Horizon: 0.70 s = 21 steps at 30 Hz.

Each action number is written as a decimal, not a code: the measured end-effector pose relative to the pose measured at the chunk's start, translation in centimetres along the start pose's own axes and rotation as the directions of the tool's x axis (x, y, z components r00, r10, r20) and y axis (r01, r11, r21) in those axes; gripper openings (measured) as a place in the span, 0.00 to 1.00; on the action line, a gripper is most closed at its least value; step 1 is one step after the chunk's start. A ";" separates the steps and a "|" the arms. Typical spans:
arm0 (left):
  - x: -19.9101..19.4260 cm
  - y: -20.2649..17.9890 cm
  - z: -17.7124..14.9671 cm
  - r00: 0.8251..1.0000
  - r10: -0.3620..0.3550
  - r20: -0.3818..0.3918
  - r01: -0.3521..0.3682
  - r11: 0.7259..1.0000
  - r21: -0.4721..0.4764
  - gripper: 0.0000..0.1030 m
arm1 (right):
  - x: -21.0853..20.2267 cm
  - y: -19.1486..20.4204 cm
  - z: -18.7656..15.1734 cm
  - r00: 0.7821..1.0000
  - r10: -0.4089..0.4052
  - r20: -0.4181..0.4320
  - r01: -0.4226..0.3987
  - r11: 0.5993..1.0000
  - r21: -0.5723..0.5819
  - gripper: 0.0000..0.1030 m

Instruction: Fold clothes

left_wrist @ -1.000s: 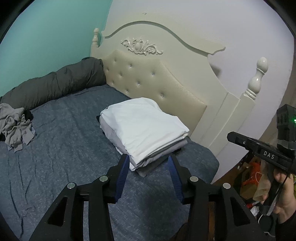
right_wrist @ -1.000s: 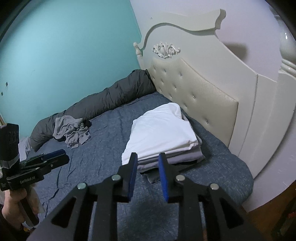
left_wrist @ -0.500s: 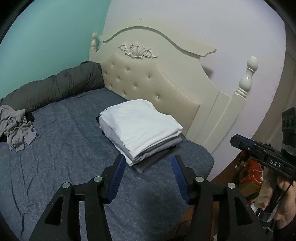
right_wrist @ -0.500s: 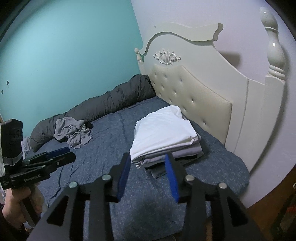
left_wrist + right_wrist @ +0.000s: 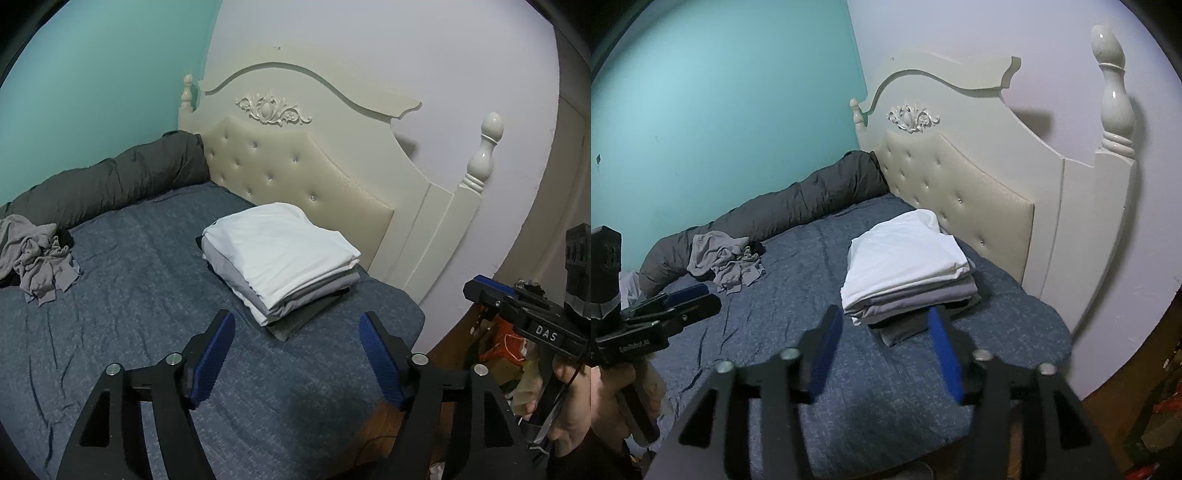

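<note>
Fingers apart on left gripper and right gripper, "DAS" label, folded stack

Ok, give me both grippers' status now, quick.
Left gripper: open, holding nothing, above the blue-grey bedsheet.
Right gripper: open, holding nothing, short of the folded stack of white and grey clothes.

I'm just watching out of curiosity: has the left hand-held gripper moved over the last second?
Yes. The left hand-held gripper has pulled back from the folded stack of white and grey clothes, which now sits beyond its blue fingertips, and its jaws have spread wider.
</note>
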<state>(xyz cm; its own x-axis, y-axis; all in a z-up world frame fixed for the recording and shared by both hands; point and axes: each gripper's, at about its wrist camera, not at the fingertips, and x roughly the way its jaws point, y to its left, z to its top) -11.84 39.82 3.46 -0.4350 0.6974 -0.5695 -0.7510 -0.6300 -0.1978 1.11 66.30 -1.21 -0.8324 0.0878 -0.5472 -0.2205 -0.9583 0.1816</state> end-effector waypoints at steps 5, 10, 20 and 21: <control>-1.1 -0.2 -0.4 1.000 0.001 0.010 -0.001 1.000 0.003 0.83 | -1.2 0.7 -0.6 1.000 -0.006 0.012 0.006 1.000 -0.001 0.56; -2.1 -0.3 -0.7 1.000 -0.002 0.018 0.002 1.000 0.002 0.86 | -2.0 1.0 -1.2 1.000 -0.009 0.011 0.009 1.000 0.008 0.60; -3.2 -0.8 -1.3 1.000 -0.009 0.023 0.008 1.000 0.013 0.93 | -3.1 1.6 -2.1 0.999 -0.033 0.028 0.032 0.999 0.013 0.74; -3.3 -0.8 -1.3 1.000 -0.010 0.023 0.010 1.000 0.014 0.95 | -3.2 1.6 -2.1 0.999 -0.036 0.031 0.036 0.999 0.013 0.76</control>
<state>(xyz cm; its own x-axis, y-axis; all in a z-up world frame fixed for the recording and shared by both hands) -9.15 37.60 4.42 -0.4390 0.7115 -0.5487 -0.7619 -0.6185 -0.1923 4.52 63.90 -0.92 -0.8393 0.1308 -0.5277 -0.2567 -0.9510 0.1726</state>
